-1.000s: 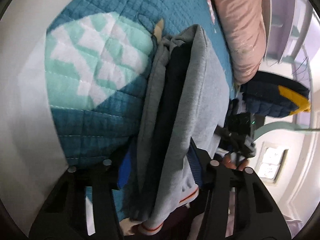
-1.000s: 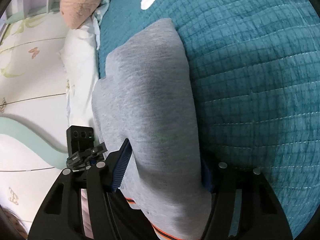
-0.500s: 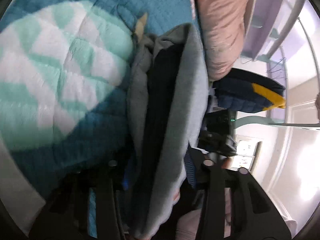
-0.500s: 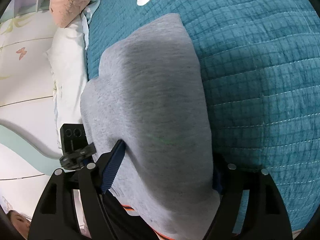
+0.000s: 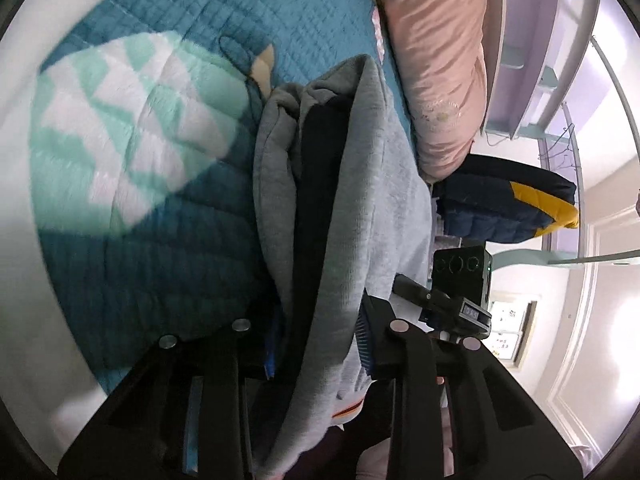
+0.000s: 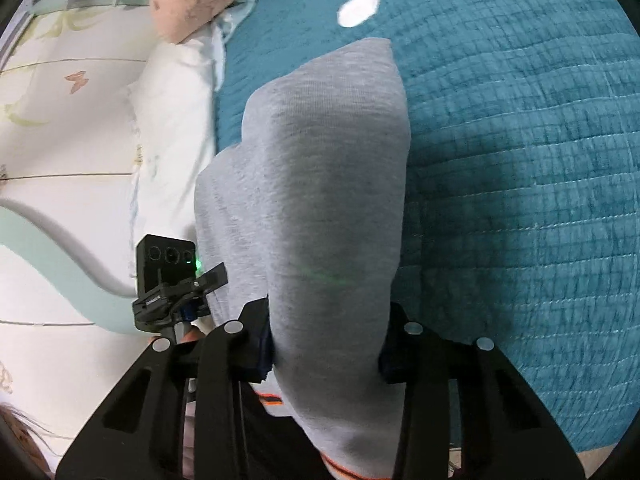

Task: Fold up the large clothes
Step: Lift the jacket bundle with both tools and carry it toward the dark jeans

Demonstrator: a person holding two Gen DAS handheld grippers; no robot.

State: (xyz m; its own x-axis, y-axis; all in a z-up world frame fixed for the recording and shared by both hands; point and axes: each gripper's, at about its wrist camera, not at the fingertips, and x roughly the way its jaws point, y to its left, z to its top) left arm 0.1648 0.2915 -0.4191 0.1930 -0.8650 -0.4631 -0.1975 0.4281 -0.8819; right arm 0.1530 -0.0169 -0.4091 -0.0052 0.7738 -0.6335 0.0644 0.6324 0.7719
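A folded grey sweatshirt [image 5: 384, 184] with a dark inner layer and an orange-striped hem hangs lifted over the teal quilted bed. My left gripper [image 5: 320, 344] is shut on the thick folded bundle near its hem. My right gripper [image 6: 326, 344] is shut on the same grey sweatshirt [image 6: 316, 184], whose outer face hangs flat in front of it. The other gripper's camera block shows in each view, in the left wrist view [image 5: 460, 280] and in the right wrist view [image 6: 168, 272].
The teal quilt [image 6: 520, 160] has a mint and white patch [image 5: 132, 132]. A pink pillow [image 5: 436, 60] and a navy and yellow cushion [image 5: 508, 204] lie at the bed's head. A white pillow [image 6: 176, 100] lies by the wall.
Both grippers have shifted with the sweatshirt still clamped; the bundle hangs a little nearer the pillows, and the right gripper's camera block now sits closer in the left wrist view.
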